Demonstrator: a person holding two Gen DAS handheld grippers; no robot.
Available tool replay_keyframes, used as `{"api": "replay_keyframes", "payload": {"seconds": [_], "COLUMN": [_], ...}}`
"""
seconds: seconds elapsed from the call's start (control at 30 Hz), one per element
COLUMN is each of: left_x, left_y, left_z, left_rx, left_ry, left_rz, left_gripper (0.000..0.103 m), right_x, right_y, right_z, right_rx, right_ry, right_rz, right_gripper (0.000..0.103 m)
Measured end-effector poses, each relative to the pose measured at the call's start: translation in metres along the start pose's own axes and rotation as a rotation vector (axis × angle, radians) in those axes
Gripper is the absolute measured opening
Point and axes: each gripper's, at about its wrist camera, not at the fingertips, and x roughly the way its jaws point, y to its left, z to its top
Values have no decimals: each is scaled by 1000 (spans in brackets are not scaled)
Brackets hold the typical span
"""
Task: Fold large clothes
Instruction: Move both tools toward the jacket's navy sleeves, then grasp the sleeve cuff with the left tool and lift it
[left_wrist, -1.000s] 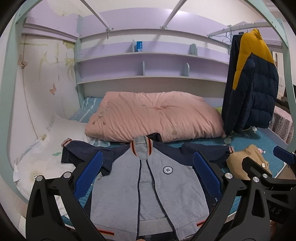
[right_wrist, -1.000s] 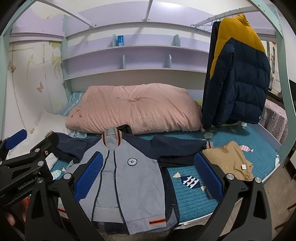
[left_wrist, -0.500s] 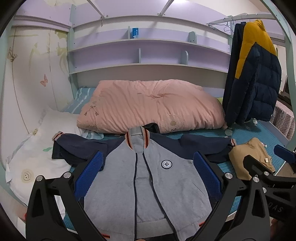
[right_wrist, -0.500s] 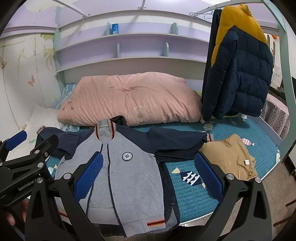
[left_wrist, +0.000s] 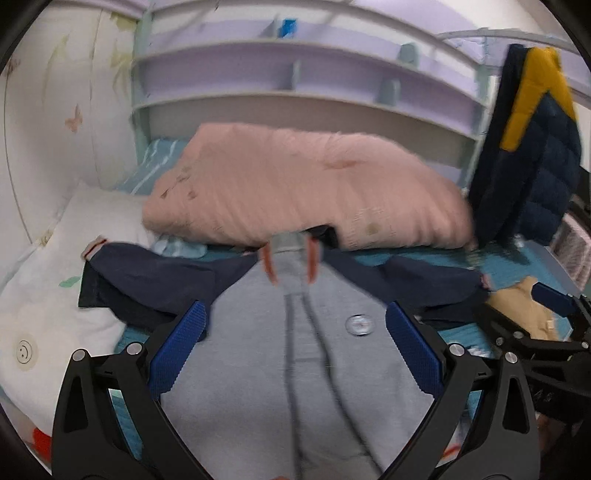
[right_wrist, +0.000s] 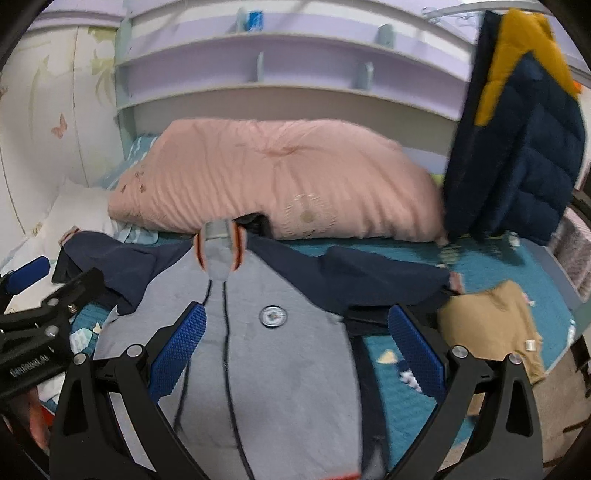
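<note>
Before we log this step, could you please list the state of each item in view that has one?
Grey jacket: spread flat on the bed, unfolded, sleeves out.
Left claw: open, empty, over the jacket.
Right claw: open, empty.
Puffer coat: hanging.
Tan garment: lying crumpled on the bed.
Pink quilt: bunched behind the jacket.

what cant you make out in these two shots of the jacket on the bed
- Jacket hem: hidden by the left tongs in the left view, cut off in the right.
- Round chest badge: design lost to blur.
- Blue item on the shelf: too small, blurred.
</note>
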Motion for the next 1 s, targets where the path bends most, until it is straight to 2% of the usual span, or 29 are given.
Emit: {"api": "replay_keyframes", "payload": {"seconds": [0.13,0.23,0.3,0.4,0.5,0.57,0.73,0.87,1.0], "left_x": [49,86,105,130,153,163,187,202,213], "left_y": [65,131,173,241,298,326,391,419,428], "left_z": [-6,-7,-6,-4,2,4,14,19,20], "left_rx": [-7,-66,-123,-250,-375,-459,-633,-732,-737], "left_ry": [44,113,128,156,195,203,190,184,209], "left_rz": [95,175,202,203,145,120,139,90,115], "left_gripper": [98,98,98,98,98,98,98,98,94], "right_x": [58,100,123,151,177,190,216,232,245], "right_y": [35,65,85,110,135,146,163,163,160], "right_z": [-1,-2,-2,-3,-4,-4,-10,-15,-15], "right_rx": [-23,-48,-74,-107,-127,-129,-141,-127,-93], "right_ry": [76,123,128,148,157,167,201,234,254], "right_rz": [66,103,125,158,201,222,254,254,264], "right_gripper": [95,95,95,95,95,95,95,95,95]}}
